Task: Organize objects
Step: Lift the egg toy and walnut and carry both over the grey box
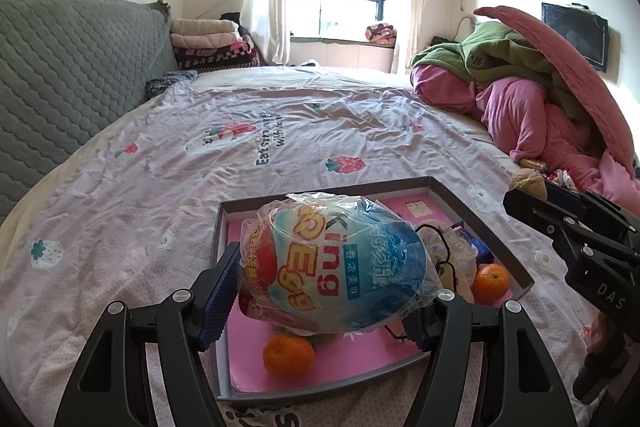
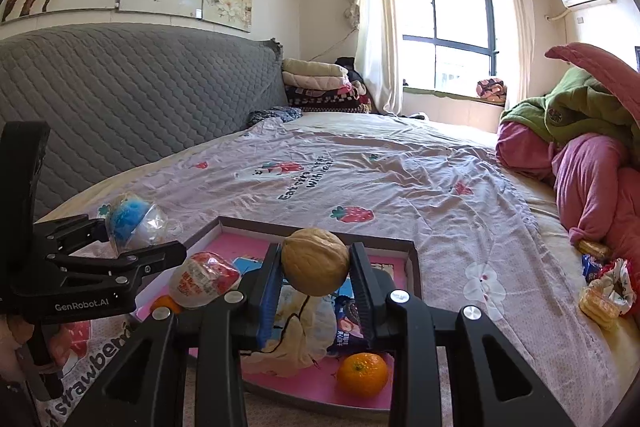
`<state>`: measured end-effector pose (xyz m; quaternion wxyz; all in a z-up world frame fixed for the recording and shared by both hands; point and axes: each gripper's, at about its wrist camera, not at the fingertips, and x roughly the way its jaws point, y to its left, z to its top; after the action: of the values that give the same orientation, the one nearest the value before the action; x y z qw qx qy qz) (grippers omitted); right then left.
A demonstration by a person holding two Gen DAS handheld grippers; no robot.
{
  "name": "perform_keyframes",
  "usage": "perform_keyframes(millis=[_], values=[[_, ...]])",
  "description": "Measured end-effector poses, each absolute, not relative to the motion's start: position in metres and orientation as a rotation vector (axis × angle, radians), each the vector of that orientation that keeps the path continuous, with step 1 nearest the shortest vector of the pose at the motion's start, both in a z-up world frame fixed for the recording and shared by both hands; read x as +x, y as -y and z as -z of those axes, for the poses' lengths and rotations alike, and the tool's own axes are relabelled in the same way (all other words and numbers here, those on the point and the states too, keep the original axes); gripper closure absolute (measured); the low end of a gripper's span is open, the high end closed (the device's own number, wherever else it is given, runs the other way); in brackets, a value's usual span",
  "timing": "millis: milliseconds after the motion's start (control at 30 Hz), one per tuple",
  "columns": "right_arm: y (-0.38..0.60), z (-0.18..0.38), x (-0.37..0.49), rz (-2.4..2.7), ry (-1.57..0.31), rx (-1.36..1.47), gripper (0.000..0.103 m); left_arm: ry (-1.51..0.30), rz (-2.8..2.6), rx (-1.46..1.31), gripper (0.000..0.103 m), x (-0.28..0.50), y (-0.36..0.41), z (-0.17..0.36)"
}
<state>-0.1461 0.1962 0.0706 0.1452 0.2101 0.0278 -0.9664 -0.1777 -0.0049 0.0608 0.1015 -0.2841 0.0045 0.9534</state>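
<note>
Left gripper [image 1: 332,291] jaws clamp the wrapped egg [image 1: 336,267], right gripper [image 2: 316,267] jaws the walnut [image 2: 315,261]

hidden: tray [image 1: 480,215] floor under wrapped egg [image 1: 336,267] | cut off: snacks [image 2: 604,291]

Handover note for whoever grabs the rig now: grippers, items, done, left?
Left gripper: shut on wrapped toy egg, above the tray.
Right gripper: shut on walnut, also over the tray.
In tray: two oranges, drawstring pouch, snack packet.
Left: set down egg and walnut; snacks beside the pink bedding still loose.
</note>
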Motion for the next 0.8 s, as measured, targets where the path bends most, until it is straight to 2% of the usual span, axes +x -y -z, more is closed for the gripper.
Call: perform_keyframes(millis=[800], values=[[-0.201, -0.016, -0.165, 2.725, -0.067, 0.917, 0.069, -0.135, -2.693, -0.961, 0.032, -0.178, -0.042, -0.012]])
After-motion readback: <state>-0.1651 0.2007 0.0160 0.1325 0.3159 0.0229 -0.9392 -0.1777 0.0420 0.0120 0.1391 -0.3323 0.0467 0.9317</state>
